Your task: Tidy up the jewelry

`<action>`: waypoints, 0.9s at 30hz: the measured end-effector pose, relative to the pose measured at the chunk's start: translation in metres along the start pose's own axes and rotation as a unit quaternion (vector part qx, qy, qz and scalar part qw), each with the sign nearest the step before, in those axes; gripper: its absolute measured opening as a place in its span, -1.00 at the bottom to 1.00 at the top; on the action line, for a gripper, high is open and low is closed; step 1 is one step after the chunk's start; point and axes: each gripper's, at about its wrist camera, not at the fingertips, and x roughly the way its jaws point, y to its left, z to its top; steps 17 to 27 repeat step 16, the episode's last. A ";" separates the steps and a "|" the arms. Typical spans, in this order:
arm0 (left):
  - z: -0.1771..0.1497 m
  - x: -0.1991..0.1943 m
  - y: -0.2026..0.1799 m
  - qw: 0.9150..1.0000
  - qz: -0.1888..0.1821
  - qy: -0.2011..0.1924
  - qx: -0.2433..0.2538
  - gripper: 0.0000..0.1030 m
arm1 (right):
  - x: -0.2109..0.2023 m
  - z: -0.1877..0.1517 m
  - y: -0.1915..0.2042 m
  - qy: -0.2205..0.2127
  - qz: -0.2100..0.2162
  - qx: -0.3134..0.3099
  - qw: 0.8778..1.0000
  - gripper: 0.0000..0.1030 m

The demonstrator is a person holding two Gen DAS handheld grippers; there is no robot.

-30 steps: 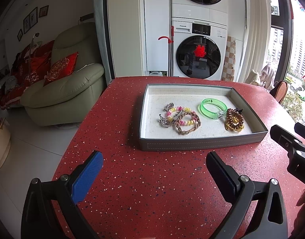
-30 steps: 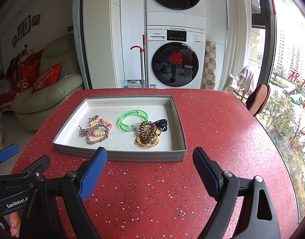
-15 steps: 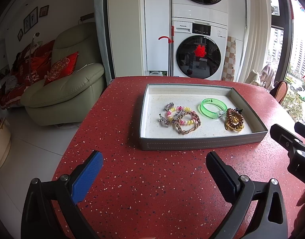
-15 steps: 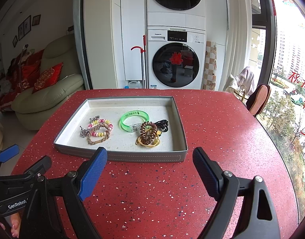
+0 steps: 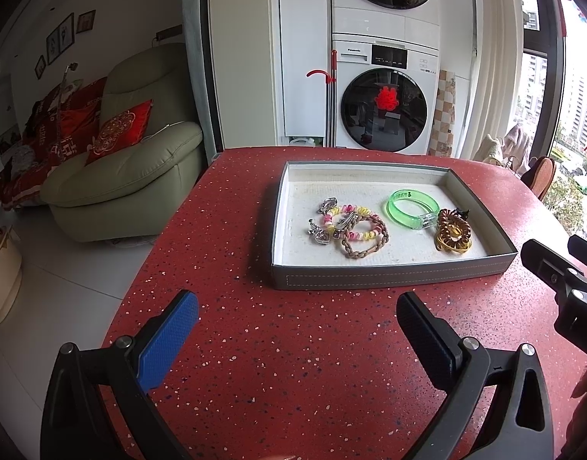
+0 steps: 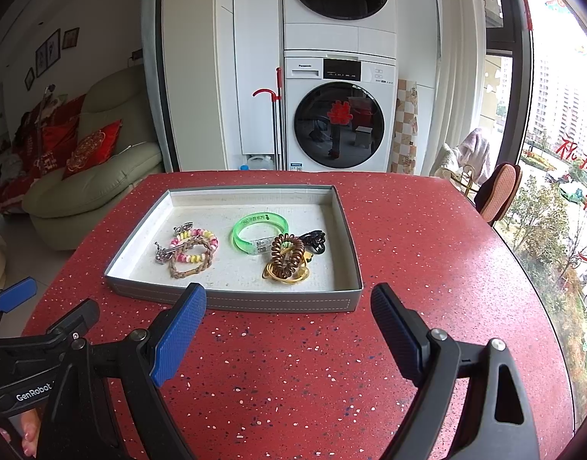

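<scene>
Tray (image 6: 278, 301) just beyond right gripper (image 6: 289, 329)

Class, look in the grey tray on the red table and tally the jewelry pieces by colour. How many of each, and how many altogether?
In the grey tray:
Green: 1, green bangle
Brown: 2, brown coil hair tie, braided bracelet
Pink-yellow: 1, beaded bracelet
Silver: 1, silver charm piece
Gold: 1, gold ring
Black: 1, black clip
Total: 7
</scene>
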 end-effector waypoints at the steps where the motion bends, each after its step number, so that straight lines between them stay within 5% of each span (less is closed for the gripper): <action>1: 0.000 0.000 0.000 1.000 0.000 0.000 0.000 1.00 | 0.000 0.000 0.000 0.000 -0.001 0.000 1.000 0.74; 27: 0.000 0.000 0.001 1.000 0.006 -0.003 0.004 1.00 | 0.001 0.001 0.002 0.001 0.000 0.000 1.000 0.74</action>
